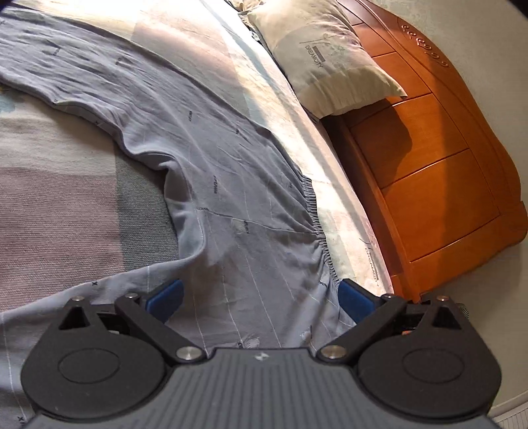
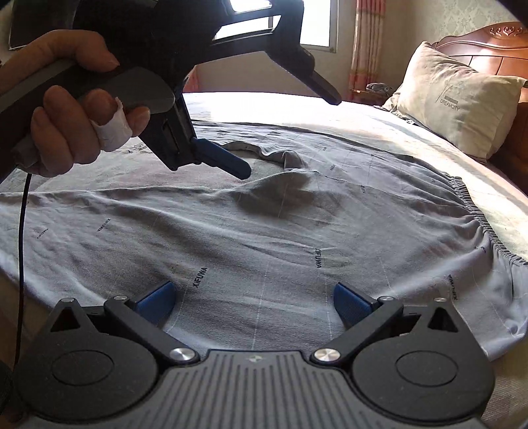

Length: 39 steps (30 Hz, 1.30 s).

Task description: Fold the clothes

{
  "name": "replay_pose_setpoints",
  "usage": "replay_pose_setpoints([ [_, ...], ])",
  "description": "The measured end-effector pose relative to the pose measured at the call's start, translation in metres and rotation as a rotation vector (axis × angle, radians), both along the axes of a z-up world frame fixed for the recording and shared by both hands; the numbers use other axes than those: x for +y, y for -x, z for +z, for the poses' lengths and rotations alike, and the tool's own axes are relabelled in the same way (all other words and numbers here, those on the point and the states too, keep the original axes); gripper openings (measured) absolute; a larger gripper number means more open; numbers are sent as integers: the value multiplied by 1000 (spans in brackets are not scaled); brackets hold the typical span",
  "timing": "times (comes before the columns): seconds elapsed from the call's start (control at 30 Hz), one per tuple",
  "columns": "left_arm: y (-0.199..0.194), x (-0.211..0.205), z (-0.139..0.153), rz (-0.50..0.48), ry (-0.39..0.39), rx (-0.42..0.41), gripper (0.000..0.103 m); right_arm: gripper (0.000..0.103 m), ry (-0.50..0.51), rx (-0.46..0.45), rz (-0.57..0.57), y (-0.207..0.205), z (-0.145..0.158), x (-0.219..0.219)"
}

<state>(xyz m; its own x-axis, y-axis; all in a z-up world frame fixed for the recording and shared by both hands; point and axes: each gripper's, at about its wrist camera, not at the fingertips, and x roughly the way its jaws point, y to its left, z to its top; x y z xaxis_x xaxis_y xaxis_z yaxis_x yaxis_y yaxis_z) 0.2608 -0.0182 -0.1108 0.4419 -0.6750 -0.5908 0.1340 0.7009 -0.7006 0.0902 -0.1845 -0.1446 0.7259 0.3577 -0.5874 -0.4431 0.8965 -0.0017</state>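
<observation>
Grey-blue trousers (image 1: 231, 184) with small printed lettering and an elastic waistband (image 1: 316, 224) lie spread on the bed. One leg runs away to the upper left in the left wrist view. My left gripper (image 1: 260, 297) hovers open just above the seat area near the waistband, its blue pads (image 1: 165, 297) holding nothing. In the right wrist view the trousers (image 2: 264, 231) fill the bed, waistband (image 2: 478, 214) at the right. My right gripper (image 2: 254, 300) is open over the near leg, empty. A person's hand (image 2: 66, 132) holds the left gripper (image 2: 290, 135), open above the crotch fold.
A striped bed cover (image 1: 66, 214) lies under the trousers. A beige pillow (image 1: 330, 56) (image 2: 455, 99) leans on the orange wooden headboard (image 1: 429, 158) (image 2: 495, 49). A bright window (image 2: 316, 23) and a curtain (image 2: 366, 49) are beyond the bed. A black cable (image 2: 21, 231) hangs at the left.
</observation>
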Motion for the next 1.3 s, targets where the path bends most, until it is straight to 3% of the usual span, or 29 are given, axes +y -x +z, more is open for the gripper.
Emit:
replay_pose_setpoints([
  [0.07,-9,-8,-9,32,-106,-19,99,103,-1,1,0,0,0,0],
  [0.17,-16,-7,-7,66,-206,-38,99,103,-2,4,0,-1,0,-1],
  [0.3,2,9,22,51,-232,-87,99,103,3,10,-1,-2,1,0],
  [0.4,35,22,46,20,-312,-161,99,103,15,42,10,-4,9,0],
  [0.5,76,38,55,15,-504,-236,100,103,-40,24,-14,-4,31,-21],
  [0.57,101,50,49,24,-585,-225,100,103,-43,20,-84,-16,40,-45],
  [0.7,148,72,32,58,-641,-208,100,103,11,77,-201,-53,36,-88],
  [0.8,175,82,24,113,-703,-198,100,103,50,233,-212,-78,18,-116],
  [0.97,212,95,12,187,-736,-201,100,103,87,253,-299,-61,34,-119],
  [1.13,233,89,-11,214,-751,-194,101,103,19,208,-115,-31,55,-59],
  [1.3,260,96,-7,257,-669,-226,101,103,132,205,73,-6,33,19],
])
